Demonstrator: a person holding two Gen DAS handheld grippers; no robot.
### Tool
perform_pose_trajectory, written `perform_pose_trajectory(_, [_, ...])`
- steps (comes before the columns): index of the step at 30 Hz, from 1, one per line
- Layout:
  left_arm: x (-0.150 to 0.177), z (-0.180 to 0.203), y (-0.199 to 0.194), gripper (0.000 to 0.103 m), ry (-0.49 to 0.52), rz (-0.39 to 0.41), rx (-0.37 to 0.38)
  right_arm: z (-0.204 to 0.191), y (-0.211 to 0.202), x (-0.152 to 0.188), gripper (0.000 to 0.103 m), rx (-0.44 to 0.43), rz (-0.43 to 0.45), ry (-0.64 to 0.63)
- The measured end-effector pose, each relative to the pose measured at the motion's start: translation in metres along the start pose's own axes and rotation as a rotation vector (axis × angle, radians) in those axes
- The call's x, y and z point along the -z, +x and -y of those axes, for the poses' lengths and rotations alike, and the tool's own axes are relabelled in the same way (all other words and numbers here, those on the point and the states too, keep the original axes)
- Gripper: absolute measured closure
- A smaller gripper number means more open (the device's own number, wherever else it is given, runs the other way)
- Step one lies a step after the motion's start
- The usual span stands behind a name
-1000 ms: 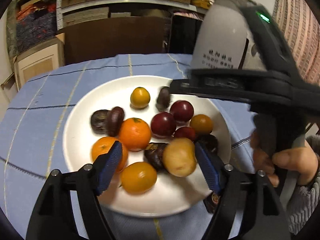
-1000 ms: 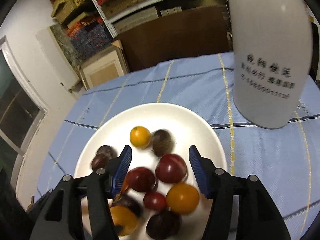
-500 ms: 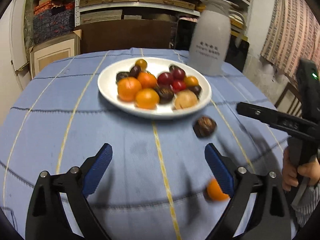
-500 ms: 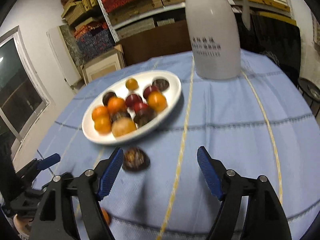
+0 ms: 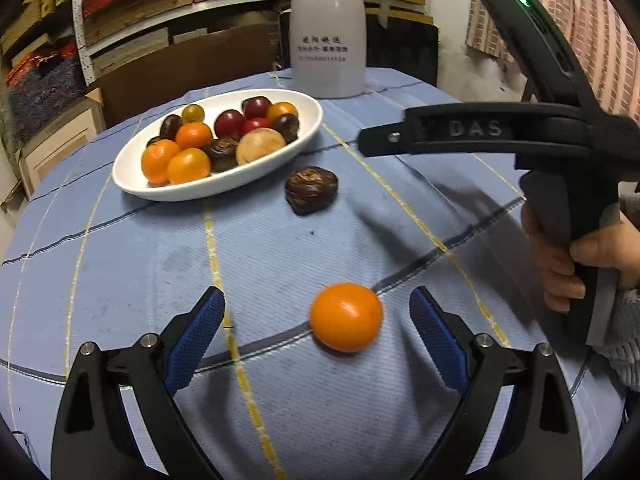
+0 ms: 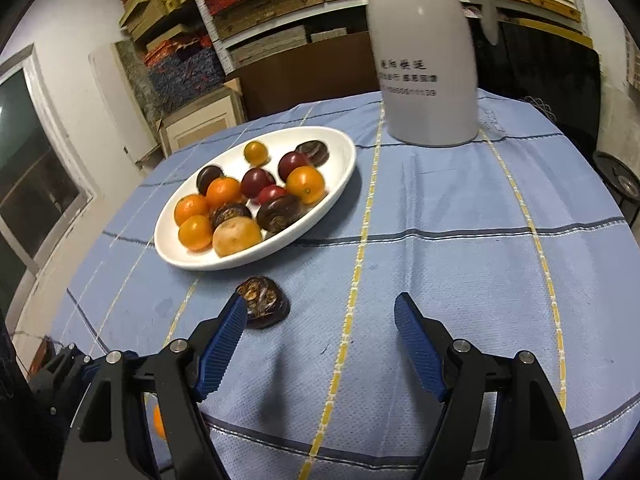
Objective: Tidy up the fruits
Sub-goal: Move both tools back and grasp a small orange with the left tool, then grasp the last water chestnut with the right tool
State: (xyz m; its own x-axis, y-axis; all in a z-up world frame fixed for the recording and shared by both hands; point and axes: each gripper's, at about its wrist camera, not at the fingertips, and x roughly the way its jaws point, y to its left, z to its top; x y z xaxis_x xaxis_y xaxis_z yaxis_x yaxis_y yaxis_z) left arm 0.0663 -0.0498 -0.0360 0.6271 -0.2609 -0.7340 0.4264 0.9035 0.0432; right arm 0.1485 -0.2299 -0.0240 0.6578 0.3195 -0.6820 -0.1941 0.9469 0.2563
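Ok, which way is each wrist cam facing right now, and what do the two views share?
Left wrist: on the left gripper, angled down at the tablecloth; open jaws frame a loose orange fruit; the right gripper's body and the hand holding it show at right.
Right wrist: on the right gripper, angled down toward the plate; open, nothing between the jaws; the left gripper's edge shows low left.
Shared: plate, dark wrinkled fruit on the cloth, white jug.

A woven, matt blue cloth (image 5: 360, 420) covers the table, the white plate (image 5: 132, 178) looks glossy, the orange fruit (image 5: 346, 328) smooth-skinned, the dark fruit (image 5: 311, 195) wrinkled.
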Motion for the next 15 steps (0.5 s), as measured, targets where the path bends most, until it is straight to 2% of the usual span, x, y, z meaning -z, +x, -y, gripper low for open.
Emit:
perform_pose_trajectory(1, [0.000,0.001,0.002,0.013,0.000,-0.006,0.007,-0.002,0.001,0.001,0.026,0.001,-0.004,-0.009])
perform_pose_trajectory(3, [0.002,0.000,0.003,0.033,-0.007,-0.020,0.031,-0.007,0.005,0.003,0.026,0.006,-0.015,-0.030])
perform_pose_trajectory(6, [0.004,-0.003,0.010,0.054,-0.029,-0.057,0.077,-0.013,0.011,0.005,0.026,0.020,-0.024,-0.058])
perform_pose_trajectory(9, [0.005,0.000,0.010,0.066,-0.022,-0.064,0.100,-0.023,0.019,0.005,0.026,0.044,-0.031,-0.097])
perform_pose_trajectory(15, [0.003,-0.011,0.002,0.066,-0.070,-0.034,0.084,-0.045,0.040,0.001,0.026,0.069,-0.059,-0.165])
